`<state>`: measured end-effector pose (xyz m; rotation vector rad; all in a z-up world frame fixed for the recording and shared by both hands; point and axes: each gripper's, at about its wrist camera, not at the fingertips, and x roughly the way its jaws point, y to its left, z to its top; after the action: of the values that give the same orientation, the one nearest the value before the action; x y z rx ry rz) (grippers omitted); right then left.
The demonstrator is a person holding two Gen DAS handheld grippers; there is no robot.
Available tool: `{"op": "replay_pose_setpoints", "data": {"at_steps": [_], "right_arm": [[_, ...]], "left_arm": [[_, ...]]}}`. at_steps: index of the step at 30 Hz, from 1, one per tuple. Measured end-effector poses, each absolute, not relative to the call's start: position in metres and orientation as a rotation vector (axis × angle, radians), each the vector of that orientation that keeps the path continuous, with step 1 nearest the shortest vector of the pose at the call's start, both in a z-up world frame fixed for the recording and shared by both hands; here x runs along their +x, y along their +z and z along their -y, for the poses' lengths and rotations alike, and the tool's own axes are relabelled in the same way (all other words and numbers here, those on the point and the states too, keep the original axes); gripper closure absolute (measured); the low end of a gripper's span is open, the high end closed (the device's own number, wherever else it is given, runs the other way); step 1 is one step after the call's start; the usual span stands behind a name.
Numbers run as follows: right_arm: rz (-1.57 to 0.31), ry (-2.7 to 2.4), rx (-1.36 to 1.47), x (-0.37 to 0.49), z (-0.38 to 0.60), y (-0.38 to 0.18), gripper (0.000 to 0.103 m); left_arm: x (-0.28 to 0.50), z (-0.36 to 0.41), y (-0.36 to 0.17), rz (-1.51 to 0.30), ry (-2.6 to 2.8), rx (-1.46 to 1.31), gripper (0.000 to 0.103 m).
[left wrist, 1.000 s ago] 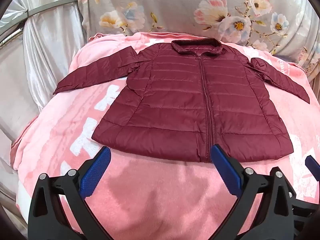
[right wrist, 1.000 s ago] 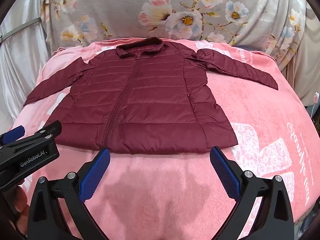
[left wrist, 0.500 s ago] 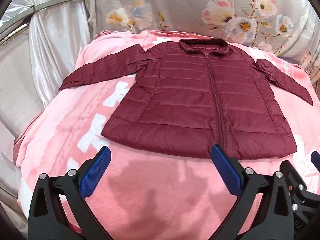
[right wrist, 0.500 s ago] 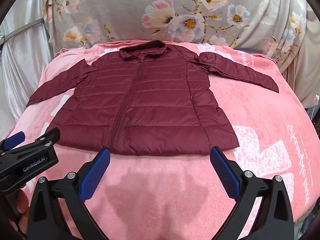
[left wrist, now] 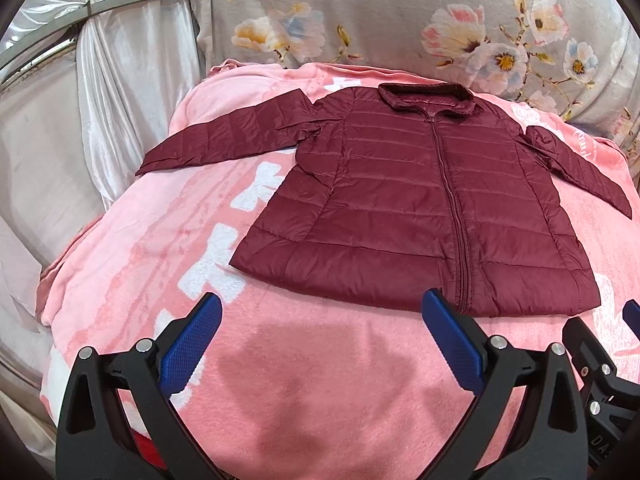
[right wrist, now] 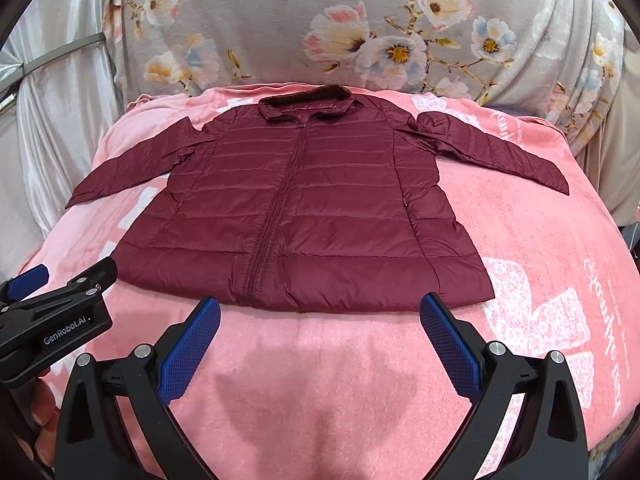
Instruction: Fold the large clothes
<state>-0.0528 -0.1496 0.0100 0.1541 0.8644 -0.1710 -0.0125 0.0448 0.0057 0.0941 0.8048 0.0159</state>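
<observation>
Bare blanket (right wrist: 304, 360) before jacket (right wrist: 304, 208)

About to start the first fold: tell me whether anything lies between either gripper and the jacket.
Nothing visible does. The maroon jacket lies flat and zipped on the pink blanket, and only bare blanket separates its hem from the open left gripper and open right gripper.

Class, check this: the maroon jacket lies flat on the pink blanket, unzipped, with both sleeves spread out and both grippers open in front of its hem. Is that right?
One detail is wrong: the maroon jacket is zipped shut up to the collar, as the right wrist view shows. The rest holds: it lies flat on the pink blanket, sleeves spread, with the left gripper and right gripper open in front of its hem.
</observation>
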Motion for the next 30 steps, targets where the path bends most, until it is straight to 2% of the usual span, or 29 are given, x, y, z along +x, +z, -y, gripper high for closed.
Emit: {"op": "replay_pose_setpoints", "data": {"at_steps": [30], "right_arm": [[-0.864,-0.173,0.158,-0.0531,0.1485,0.0103,0.005]], "left_arm": [[-0.0129,-0.0461,0.0072,-0.801,0.013,0.088,0.005]]}}
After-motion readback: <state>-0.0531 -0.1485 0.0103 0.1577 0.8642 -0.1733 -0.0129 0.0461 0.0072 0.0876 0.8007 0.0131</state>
